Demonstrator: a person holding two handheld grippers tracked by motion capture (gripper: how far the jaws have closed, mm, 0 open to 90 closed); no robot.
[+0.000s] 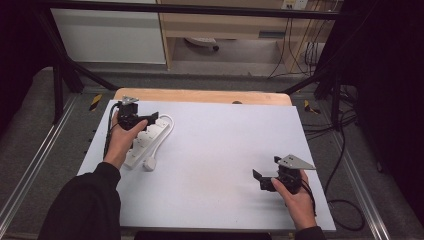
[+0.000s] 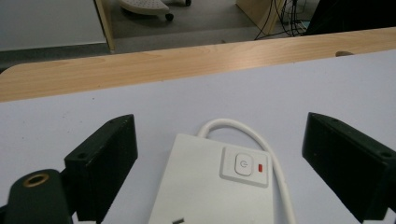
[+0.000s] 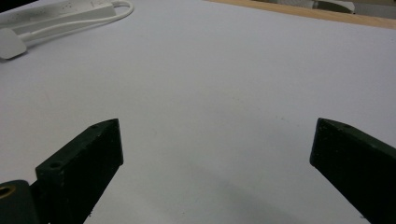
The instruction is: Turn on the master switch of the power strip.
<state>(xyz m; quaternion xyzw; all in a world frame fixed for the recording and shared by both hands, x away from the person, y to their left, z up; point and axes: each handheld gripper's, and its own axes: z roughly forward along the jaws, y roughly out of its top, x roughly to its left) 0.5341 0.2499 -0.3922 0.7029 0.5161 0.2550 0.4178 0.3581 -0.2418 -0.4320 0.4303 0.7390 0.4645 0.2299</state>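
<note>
Black tongs, two. Left gripper (image 1: 145,119): jaws spread wide, poised over the switch end of one white power strip (image 1: 145,141), straddling it without contact; hand angled forward. Right gripper (image 1: 266,173): jaws wide apart, empty, well right of the strip. One white plug (image 1: 149,164) just beside the strip's near end. One table (image 1: 215,150).

High cam overhead, faces fwd/down; gripper cams low, close; share power strip (image 1: 145,137).

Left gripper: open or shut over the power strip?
Open. The left gripper has its jaws spread wide on either side of the power strip, touching neither side.
</note>
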